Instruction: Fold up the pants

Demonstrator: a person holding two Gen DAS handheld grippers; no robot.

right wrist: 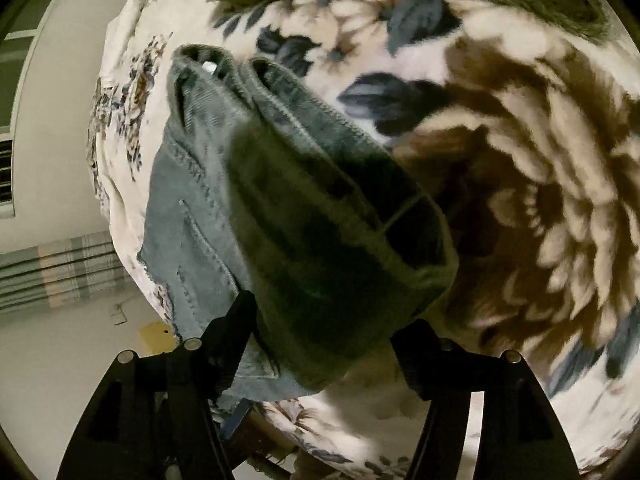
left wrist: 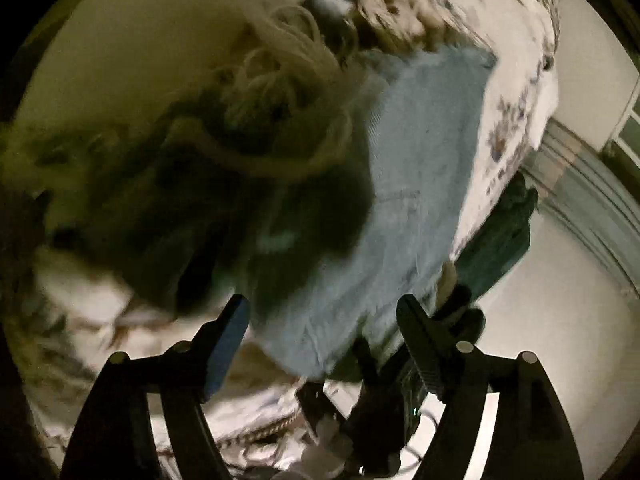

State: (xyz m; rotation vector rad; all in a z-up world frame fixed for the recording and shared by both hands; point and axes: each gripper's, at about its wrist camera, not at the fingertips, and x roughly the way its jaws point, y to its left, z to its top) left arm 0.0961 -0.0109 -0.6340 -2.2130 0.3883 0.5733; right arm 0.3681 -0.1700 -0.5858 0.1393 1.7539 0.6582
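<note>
A bed (right wrist: 520, 128) covered with a white blanket printed in large brown and blue flowers fills most of both views. On it lie the pants (right wrist: 208, 216), light blue denim, folded over so that the waistband end with its dark openings points away from the right camera, toward the far edge of the bed. In the left wrist view the same pants (left wrist: 424, 168) appear as a pale blue slab beside a blurred, dark, tangled heap of fabric (left wrist: 224, 168) that cannot be identified. A dark green garment (left wrist: 500, 236) hangs off the bed's edge in that view. Beyond the bed, a striped curtain (right wrist: 60, 272) shows against a plain wall.

The right gripper (right wrist: 328, 332) has its fingers spread apart around the near folded end of the pants, not pinching it. The left gripper (left wrist: 324, 316) also has its fingers apart, over the near edge of the denim.
</note>
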